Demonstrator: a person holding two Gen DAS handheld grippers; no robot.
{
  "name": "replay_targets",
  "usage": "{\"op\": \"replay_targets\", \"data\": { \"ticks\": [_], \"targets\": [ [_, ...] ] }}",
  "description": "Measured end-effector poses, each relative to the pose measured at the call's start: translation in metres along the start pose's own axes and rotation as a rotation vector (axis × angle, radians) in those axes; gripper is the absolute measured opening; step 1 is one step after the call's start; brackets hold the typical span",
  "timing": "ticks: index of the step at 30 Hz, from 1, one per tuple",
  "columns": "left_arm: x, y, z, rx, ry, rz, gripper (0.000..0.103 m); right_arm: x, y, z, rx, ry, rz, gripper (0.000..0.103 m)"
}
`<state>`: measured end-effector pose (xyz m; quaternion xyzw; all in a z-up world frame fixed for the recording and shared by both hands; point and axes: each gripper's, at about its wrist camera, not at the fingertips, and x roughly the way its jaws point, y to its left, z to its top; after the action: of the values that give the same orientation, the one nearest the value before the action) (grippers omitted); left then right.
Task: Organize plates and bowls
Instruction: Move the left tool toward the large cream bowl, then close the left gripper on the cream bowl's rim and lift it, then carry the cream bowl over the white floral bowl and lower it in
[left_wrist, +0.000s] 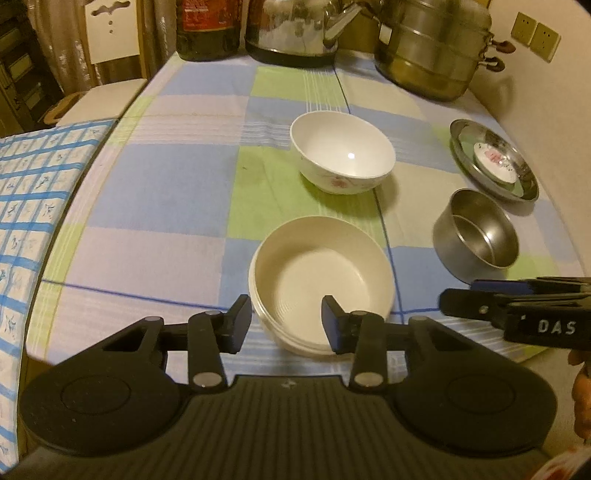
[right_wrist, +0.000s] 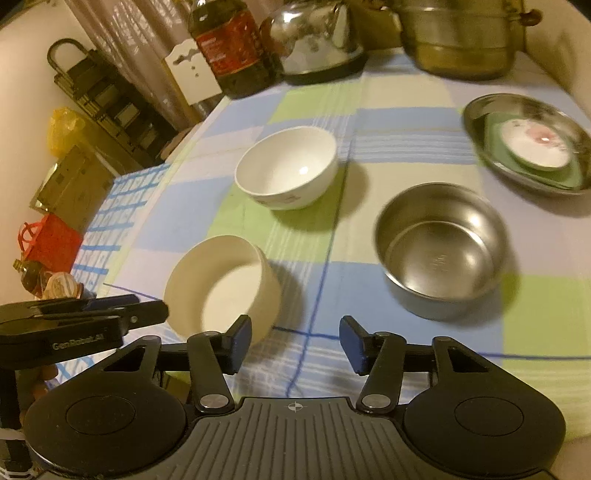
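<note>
The left gripper (left_wrist: 286, 325) sat low over the near edge of the checked tablecloth (left_wrist: 166, 192), its 2 fingers spread apart astride the near wall of the cream bowl (left_wrist: 321, 273): the left finger stood outside the rim and the right finger (left_wrist: 332, 321) reached inside it. Whether either pad touched the wall could not be told. The cream bowl was upright, wide and ribbed near its base. Beyond it stood the white bowl (left_wrist: 341, 151), upright, with a small floral print on its side.

The right gripper (right_wrist: 295, 339) hovered over the tablecloth with its 2 fingers wide apart and nothing between them. Its left finger lay just beside the cream bowl in the right wrist view. Ahead and to the right stood the steel bowl (right_wrist: 441, 247), upright with a shiny interior. Farther right, near the table's edge, the steel plate (right_wrist: 524, 140) held a green dish with a small white flowered dish on top. At the back stood a dark bottle (right_wrist: 232, 48), a kettle (right_wrist: 317, 37) and a metal pot (right_wrist: 461, 37).
</note>
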<state>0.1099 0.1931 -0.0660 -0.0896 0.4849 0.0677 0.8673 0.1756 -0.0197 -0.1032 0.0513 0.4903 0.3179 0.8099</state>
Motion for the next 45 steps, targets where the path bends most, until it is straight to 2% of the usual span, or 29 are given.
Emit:
{"op": "replay_targets", "data": {
  "ticks": [11, 16, 21, 25, 31, 45],
  "targets": [
    [0.034, 0.017, 0.013, 0.006, 0.079, -0.032, 0.03, 0.047, 0.016, 0.014, -0.035, 0.07, -0.002, 0.039],
    [0.04, 0.023, 0.015, -0.001, 0.1, -0.044, 0.025, 0.054, 0.017, 0.015, -0.032, 0.087, 0.004, 0.034],
    [0.044, 0.025, 0.017, -0.004, 0.112, -0.04, 0.021, 0.058, 0.02, 0.019, -0.042, 0.096, 0.017, 0.022],
    [0.045, 0.025, 0.018, -0.003, 0.114, -0.035, 0.018, 0.06, 0.022, 0.021, -0.049, 0.1, 0.023, 0.017],
    [0.046, 0.028, 0.018, -0.009, 0.114, -0.029, 0.012, 0.06, 0.023, 0.023, -0.047, 0.099, 0.019, 0.016],
    [0.042, 0.025, 0.02, 0.0, 0.1, -0.026, 0.012, 0.05, 0.025, 0.026, -0.053, 0.083, 0.031, 0.015]
  ]
}}
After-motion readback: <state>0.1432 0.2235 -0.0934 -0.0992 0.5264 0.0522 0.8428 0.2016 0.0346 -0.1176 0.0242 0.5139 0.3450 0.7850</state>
